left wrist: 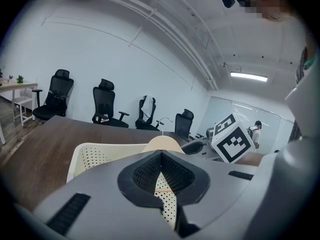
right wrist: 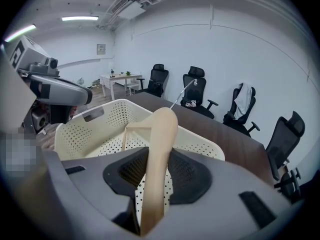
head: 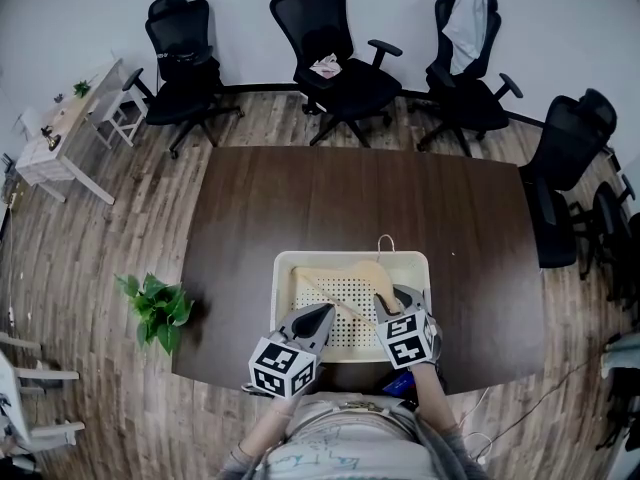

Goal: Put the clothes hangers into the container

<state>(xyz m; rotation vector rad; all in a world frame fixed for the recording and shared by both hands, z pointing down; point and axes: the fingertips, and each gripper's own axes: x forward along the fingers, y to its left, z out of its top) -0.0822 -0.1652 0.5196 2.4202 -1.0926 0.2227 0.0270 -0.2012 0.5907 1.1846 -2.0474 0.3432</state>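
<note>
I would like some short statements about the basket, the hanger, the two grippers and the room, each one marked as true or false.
1. The basket stands at the near edge of the table. True.
2. The left gripper has the wooden hanger between its jaws. False: the hanger is between the jaws of the right gripper; the left gripper holds nothing.
3. A light garment hangs over the back of one chair. True.
4. The plant stands on the table. False: it is on the floor, left of the table.
5. The basket has solid black walls. False: they are cream and perforated.
</note>
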